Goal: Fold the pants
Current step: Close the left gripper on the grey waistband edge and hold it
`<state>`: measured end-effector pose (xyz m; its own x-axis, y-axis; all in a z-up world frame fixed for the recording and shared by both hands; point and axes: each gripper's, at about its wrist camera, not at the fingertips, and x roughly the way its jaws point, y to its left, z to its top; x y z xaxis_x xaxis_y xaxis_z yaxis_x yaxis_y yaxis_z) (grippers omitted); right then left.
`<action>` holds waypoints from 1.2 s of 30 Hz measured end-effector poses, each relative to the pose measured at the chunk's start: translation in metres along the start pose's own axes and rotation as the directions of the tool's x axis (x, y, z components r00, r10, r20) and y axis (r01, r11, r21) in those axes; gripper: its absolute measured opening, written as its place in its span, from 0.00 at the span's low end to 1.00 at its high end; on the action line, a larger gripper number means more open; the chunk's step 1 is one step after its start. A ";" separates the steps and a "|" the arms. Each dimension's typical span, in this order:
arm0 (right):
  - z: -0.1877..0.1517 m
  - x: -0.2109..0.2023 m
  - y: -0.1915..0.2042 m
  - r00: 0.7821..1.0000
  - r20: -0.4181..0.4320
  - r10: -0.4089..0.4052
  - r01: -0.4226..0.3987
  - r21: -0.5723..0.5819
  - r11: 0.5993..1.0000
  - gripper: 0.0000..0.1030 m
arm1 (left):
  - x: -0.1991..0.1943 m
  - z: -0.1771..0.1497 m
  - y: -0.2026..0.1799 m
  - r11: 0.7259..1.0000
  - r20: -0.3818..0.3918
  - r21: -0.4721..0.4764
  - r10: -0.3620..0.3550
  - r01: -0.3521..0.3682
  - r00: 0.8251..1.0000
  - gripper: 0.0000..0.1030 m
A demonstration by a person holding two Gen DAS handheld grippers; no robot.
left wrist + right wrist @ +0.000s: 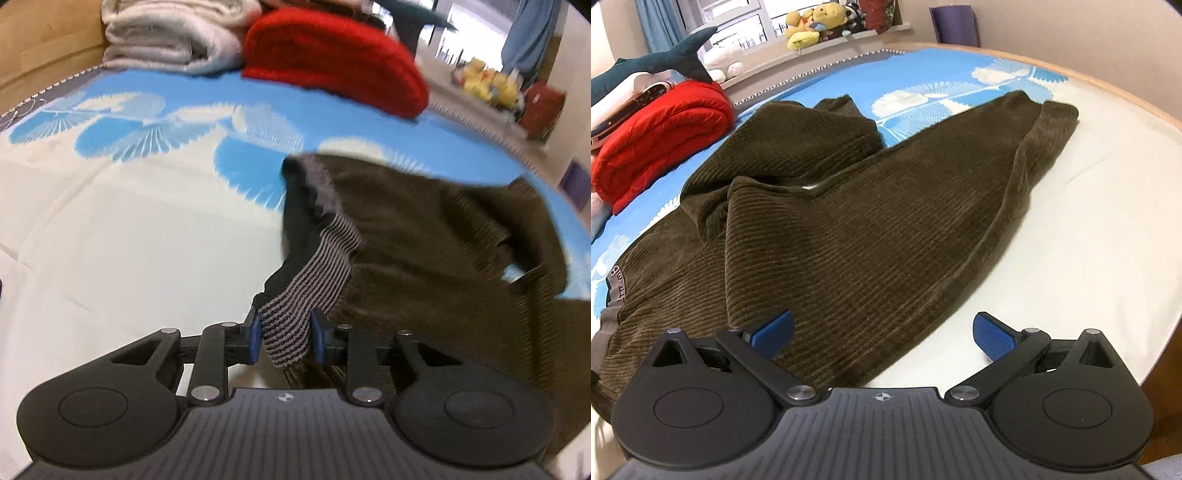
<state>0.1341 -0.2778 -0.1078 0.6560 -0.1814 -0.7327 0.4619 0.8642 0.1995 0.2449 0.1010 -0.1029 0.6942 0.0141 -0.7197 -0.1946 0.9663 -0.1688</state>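
- The pants [849, 221], dark olive-brown corduroy, lie spread across the bed [1089, 192]; its sheet is cream on the near part and blue with white fan prints farther off.
- In the right wrist view the two legs run away from the camera and split apart, with a wedge of blue sheet showing between them.
- The waistband [306, 284] is a grey-and-black striped rib (its dark lining shows where it is folded back). In the left wrist view it rises off the sheet at the near left corner of the pants.
- The left gripper [286, 338] is clamped on that waistband: both blue pads press the striped cloth from either side, and a flap of it hangs below them.
- The right gripper [882, 332] stands released, its blue pads wide apart. It hovers over the near edge of the pants, the left pad above corduroy and the right pad above bare cream sheet; nothing is between them.
- A folded red blanket [332, 62] lies beyond the pants, near but apart from them.
- A folded grey-white blanket [173, 33] lies just beside the red one, farther from the pants.
- A plush shark [653, 62] rests behind the red blanket, and soft toys [816, 22] sit on the windowsill well beyond the pants.
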 end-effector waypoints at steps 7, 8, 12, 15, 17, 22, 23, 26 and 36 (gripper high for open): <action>-0.001 -0.003 0.016 0.999 0.008 0.036 -0.036 -0.033 0.999 0.99 | 0.022 -0.006 0.017 0.998 -0.105 -0.045 -0.046 0.042 0.993 0.30; -0.001 -0.003 0.018 0.999 0.011 0.038 -0.038 -0.038 0.999 0.99 | 0.028 -0.005 0.023 0.996 -0.127 -0.080 -0.061 0.051 0.990 0.31; -0.002 -0.003 0.020 0.999 0.013 0.038 -0.037 -0.048 0.998 0.99 | 0.037 -0.006 0.029 0.991 -0.164 -0.111 -0.098 0.081 0.982 0.58; -0.003 0.002 0.018 0.999 -0.019 0.031 -0.031 -0.031 0.999 0.99 | 0.038 -0.013 0.016 0.992 -0.184 -0.049 -0.119 0.112 0.976 0.79; -0.003 0.007 0.014 0.998 -0.049 0.026 -0.026 0.002 1.000 0.99 | 0.037 -0.018 0.003 0.996 -0.168 0.030 -0.079 0.085 0.983 0.77; -0.007 0.018 0.006 0.994 -0.107 0.002 0.004 0.054 0.999 0.99 | 0.036 -0.010 0.014 0.999 -0.147 -0.040 -0.007 0.001 0.989 0.28; -0.007 0.020 0.005 0.994 -0.108 -0.009 0.014 0.052 0.999 0.99 | 0.034 -0.006 0.020 0.998 -0.150 -0.061 -0.027 0.018 0.988 0.26; -0.005 0.021 0.004 0.995 -0.086 -0.056 0.060 0.044 0.997 0.99 | 0.023 -0.003 0.033 0.997 -0.119 -0.070 -0.041 0.033 0.992 0.23; -0.001 0.017 -0.006 0.992 -0.055 -0.115 0.118 0.060 0.991 0.99 | -0.023 0.015 0.096 0.987 -0.018 -0.127 0.095 -0.096 0.995 0.21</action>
<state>0.1416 -0.2858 -0.1227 0.5645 -0.2535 -0.7855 0.5711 0.8071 0.1499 0.2208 0.1979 -0.0921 0.6599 0.1007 -0.7445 -0.3471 0.9197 -0.1833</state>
